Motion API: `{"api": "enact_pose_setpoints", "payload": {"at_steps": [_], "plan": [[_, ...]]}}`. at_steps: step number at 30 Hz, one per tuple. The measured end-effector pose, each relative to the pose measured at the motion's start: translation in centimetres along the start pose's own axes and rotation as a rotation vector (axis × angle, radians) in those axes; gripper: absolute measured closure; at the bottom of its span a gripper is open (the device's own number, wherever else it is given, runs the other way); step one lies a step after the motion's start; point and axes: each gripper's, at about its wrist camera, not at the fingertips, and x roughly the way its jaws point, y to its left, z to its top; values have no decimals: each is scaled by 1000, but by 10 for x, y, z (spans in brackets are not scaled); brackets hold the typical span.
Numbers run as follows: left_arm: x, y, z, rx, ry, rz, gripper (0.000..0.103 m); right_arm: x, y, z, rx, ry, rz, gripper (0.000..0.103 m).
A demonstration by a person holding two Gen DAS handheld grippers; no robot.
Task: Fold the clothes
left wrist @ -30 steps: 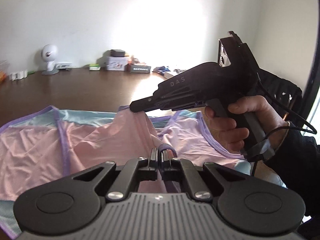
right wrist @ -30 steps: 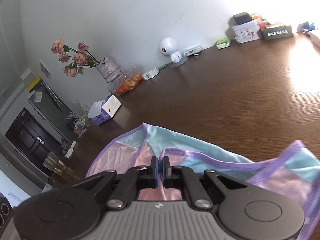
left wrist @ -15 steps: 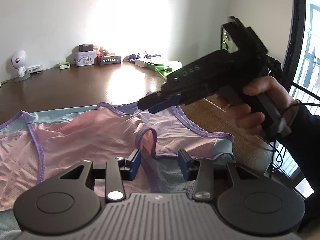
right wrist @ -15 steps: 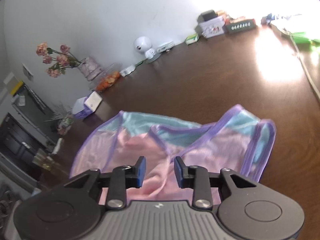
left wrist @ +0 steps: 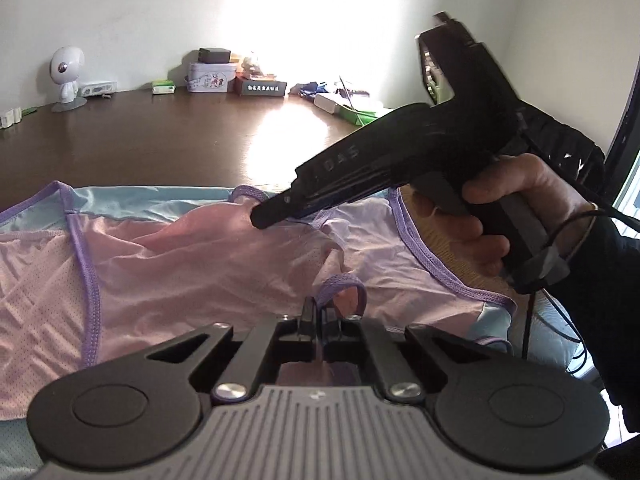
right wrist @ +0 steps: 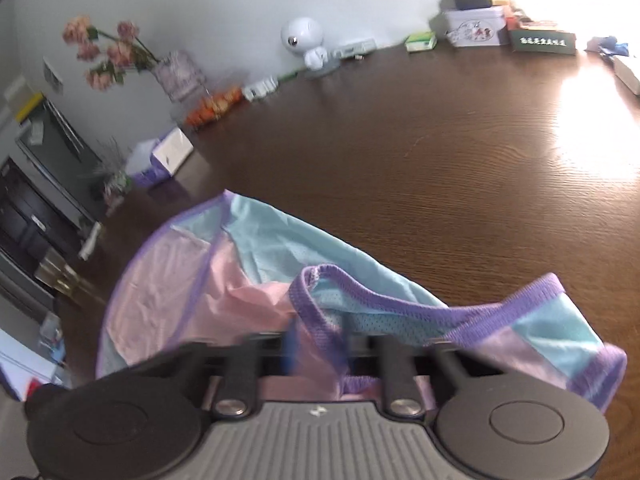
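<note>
A pink and light-blue garment with purple trim (left wrist: pixel 200 264) lies on the dark wooden table (left wrist: pixel 160 140). My left gripper (left wrist: pixel 318 316) is shut on a fold of its purple-edged hem near the front. My right gripper (left wrist: pixel 260 220), seen in the left wrist view held by a hand, reaches over the garment's far edge. In the right wrist view the right gripper (right wrist: pixel 316 352) is blurred, with the garment's (right wrist: pixel 256 256) purple trim draped between its fingers, which look closed on the cloth.
Along the table's far edge stand a white round-headed figure (left wrist: pixel 66 76), a tin box (left wrist: pixel 210 76), a dark box (left wrist: pixel 260 87) and green items (left wrist: pixel 356 114). In the right wrist view a flower vase (right wrist: pixel 176 74) and a tissue box (right wrist: pixel 160 158) stand at the left.
Half a second ago both grippers were open over the garment. Now both have closed on its purple-trimmed edges, and the cloth is lifted at the right gripper.
</note>
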Motion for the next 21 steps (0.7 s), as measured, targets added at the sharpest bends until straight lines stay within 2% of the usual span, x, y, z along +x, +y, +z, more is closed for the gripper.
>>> {"api": "enact_pose_setpoints", "payload": {"at_steps": [1,3,5,7,10,12,14,17,21], "plan": [[-11,-4,-1,18,-45,19,102,-1,2,2,-2,-26,6,101],[-30,-12,-4,48,-113,38,102,-8,-3,7,60,-82,100,101],[-38,-16,-7,77,-129,59,102,-13,-10,10,123,-119,178,101],[-40,-19,-10,107,-141,104,101,-12,-14,11,155,-125,208,101],[-40,-18,-10,101,-146,140,101,-11,-16,7,190,-146,258,101],[-43,-21,-11,116,-165,139,101,-15,-16,3,190,-159,246,101],[-47,-35,-14,203,-202,100,101,-22,-17,-3,177,-171,239,101],[-34,-66,-23,380,-177,86,100,-36,-20,-16,142,-176,193,100],[-12,-84,-38,478,-101,22,96,-47,-31,-31,158,-171,149,100]]}}
